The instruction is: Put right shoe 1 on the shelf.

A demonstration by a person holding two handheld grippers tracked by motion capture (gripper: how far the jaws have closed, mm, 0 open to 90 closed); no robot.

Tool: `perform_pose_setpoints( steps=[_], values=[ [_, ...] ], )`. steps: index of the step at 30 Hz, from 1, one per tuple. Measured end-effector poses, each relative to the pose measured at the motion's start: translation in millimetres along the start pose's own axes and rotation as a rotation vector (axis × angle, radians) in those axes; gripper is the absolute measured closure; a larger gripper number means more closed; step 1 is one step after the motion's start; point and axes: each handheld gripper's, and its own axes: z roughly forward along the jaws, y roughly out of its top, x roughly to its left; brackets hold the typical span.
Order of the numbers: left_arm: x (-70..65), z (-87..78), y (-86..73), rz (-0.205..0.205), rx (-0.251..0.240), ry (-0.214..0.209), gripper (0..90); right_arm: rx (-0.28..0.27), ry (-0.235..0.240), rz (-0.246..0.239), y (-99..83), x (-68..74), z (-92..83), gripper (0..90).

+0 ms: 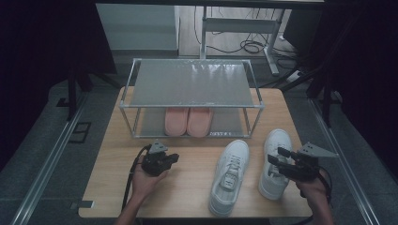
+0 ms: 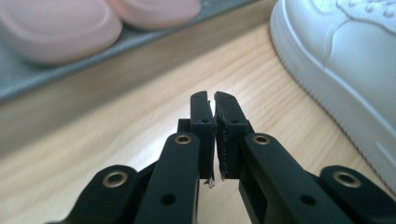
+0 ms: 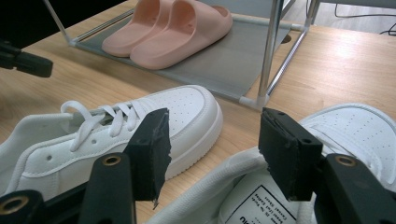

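Here the right claw (image 3: 212, 154) gapes over the right white lace-up sneaker's (image 1: 273, 161) collar, probably to grip it. The left claw (image 2: 214, 109) is closed and empty above the wooden tabletop (image 1: 187, 183), so it seems idle.

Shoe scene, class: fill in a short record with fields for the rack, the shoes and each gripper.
Rack: metal shoe rack at the table's far side
Lower shelf: pink slippers, side by side
Table: two white sneakers, toes toward the rack
Left gripper: shut, holding nothing, over bare wood
Right gripper: open, above the right sneaker, not gripping it
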Motion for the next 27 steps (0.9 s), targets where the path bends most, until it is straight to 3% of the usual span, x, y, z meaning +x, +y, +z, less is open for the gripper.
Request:
perform_pose_setpoints(
  steps=[8,12,16,21,27],
  values=[
    [11.7,-16.7,-19.2,-0.025,0.027,0.008,83.4,0.009,0.004,-0.004,-0.6,2.6,1.8,43.7],
    [14.9,-19.3,-24.2,-0.024,0.062,0.005,70.8,0.005,0.004,-0.004,-0.5,3.1,0.9,43.7],
    [19.5,-20.2,-24.5,-0.051,0.054,0.023,55.7,0.010,0.006,-0.011,-0.6,4.5,1.3,43.8],
    [21.1,-23.2,-24.2,-0.058,0.044,0.017,50.8,0.013,0.009,-0.018,-0.3,6.5,1.6,44.0],
    [23.6,-28.8,-22.7,-0.100,0.013,0.005,42.7,0.010,0.008,-0.023,-0.7,8.6,1.7,45.1]
  ],
)
